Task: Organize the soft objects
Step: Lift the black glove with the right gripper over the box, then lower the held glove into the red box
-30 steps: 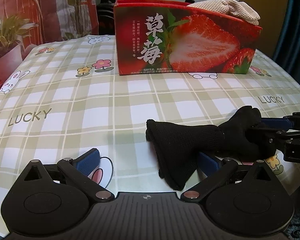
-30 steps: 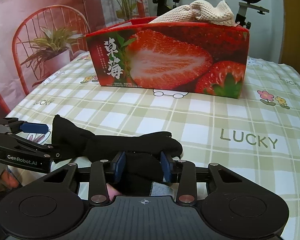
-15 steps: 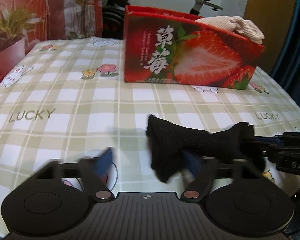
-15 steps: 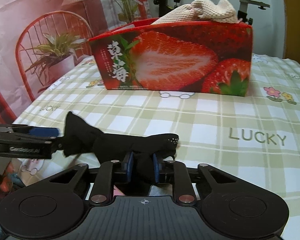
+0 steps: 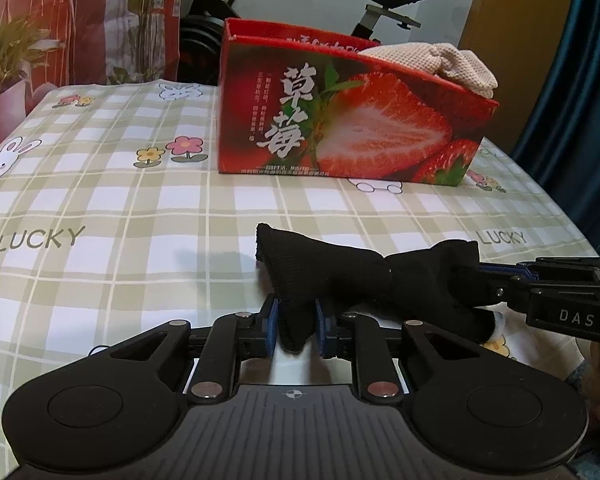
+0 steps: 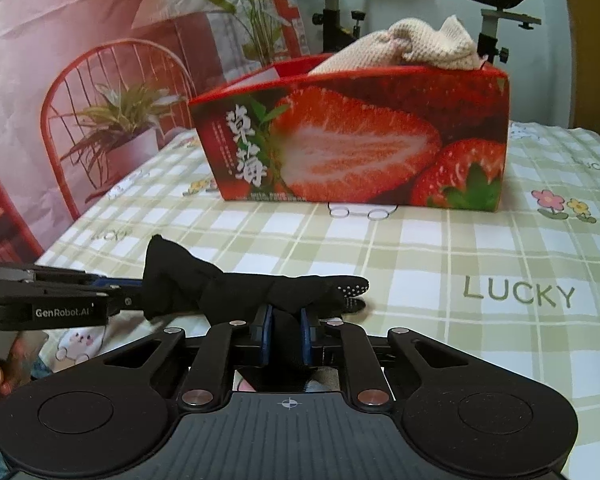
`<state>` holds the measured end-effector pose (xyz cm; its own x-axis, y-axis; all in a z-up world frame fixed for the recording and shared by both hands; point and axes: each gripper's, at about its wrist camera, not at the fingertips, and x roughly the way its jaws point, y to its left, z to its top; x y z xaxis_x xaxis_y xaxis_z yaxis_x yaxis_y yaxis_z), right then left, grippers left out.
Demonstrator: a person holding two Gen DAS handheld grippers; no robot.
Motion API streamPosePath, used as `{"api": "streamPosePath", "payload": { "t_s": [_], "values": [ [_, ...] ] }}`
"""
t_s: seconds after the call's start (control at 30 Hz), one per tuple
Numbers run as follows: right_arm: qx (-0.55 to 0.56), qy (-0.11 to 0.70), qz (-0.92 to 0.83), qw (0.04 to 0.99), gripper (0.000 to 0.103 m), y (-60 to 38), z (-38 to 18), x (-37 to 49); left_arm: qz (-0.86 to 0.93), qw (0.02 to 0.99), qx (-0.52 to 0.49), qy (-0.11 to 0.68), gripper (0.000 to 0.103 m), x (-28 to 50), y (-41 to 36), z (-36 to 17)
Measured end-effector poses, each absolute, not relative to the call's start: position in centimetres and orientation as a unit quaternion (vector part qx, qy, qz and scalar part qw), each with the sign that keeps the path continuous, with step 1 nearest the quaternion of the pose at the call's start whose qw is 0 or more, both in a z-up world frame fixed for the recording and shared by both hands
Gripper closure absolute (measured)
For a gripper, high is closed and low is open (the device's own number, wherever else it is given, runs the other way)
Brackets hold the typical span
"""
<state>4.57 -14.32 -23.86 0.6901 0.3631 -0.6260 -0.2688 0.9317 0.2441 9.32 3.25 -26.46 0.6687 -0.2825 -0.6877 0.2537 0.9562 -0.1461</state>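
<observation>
A black sock (image 5: pixel 340 268) hangs stretched between my two grippers, just above the checked tablecloth. In the left wrist view my left gripper (image 5: pixel 296 314) is closing, and its blue pads press on the sock's cuff end. My right gripper (image 5: pixel 488 276) comes in from the right and pinches the toe end. In the right wrist view the right gripper (image 6: pixel 286 322) is closing on bunched sock (image 6: pixel 260 292), whose dotted toe sticks out to the right. The left gripper (image 6: pixel 128 294) holds the far end. A red strawberry box (image 5: pixel 340 128) stands behind, with a beige knit cloth (image 5: pixel 440 64) in it.
The strawberry box (image 6: pixel 360 140) sits mid-table with the beige cloth (image 6: pixel 420 46) bulging over its rim. The tablecloth (image 5: pixel 100 208) stretches bare to the left. A red chair (image 6: pixel 112 92), a potted plant and an exercise bike (image 5: pixel 380 0) stand beyond the table.
My left gripper went from wide open to closed on the sock's cuff end. The right gripper tightened on the toe end. The sock now hangs between both.
</observation>
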Motion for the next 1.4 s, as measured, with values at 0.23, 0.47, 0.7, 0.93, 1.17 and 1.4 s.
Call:
{"api": "streamPosePath", "payload": {
  "t_s": [0.23, 0.47, 0.7, 0.93, 1.17, 1.4],
  "values": [
    [0.065, 0.315, 0.169, 0.932, 0.090, -14.9, -21.2, 4.7, -0.158, 0.924, -0.016, 0.349, 0.083, 9.5, 2.9, -23.9],
    [0.055, 0.268, 0.167, 0.947, 0.090, -15.4, -17.7, 5.5, -0.166, 0.936, -0.020, 0.310, 0.083, 10.0, 2.4, -20.5],
    [0.043, 0.233, 0.164, 0.958, 0.090, -16.1, -14.5, 6.3, -0.175, 0.943, -0.027, 0.283, 0.083, 10.6, 1.6, -17.5],
    [0.036, 0.214, 0.159, 0.963, 0.090, -16.2, -12.4, 7.6, -0.180, 0.946, -0.029, 0.269, 0.083, 12.0, 0.9, -15.6],
    [0.031, 0.207, 0.157, 0.965, 0.090, -16.4, -11.8, 9.0, -0.186, 0.947, -0.024, 0.262, 0.083, 13.6, 0.3, -14.5],
    [0.038, 0.198, 0.155, 0.967, 0.090, -17.1, -11.5, 10.9, -0.196, 0.943, -0.014, 0.267, 0.083, 15.3, -0.2, -14.3]
  ]
}}
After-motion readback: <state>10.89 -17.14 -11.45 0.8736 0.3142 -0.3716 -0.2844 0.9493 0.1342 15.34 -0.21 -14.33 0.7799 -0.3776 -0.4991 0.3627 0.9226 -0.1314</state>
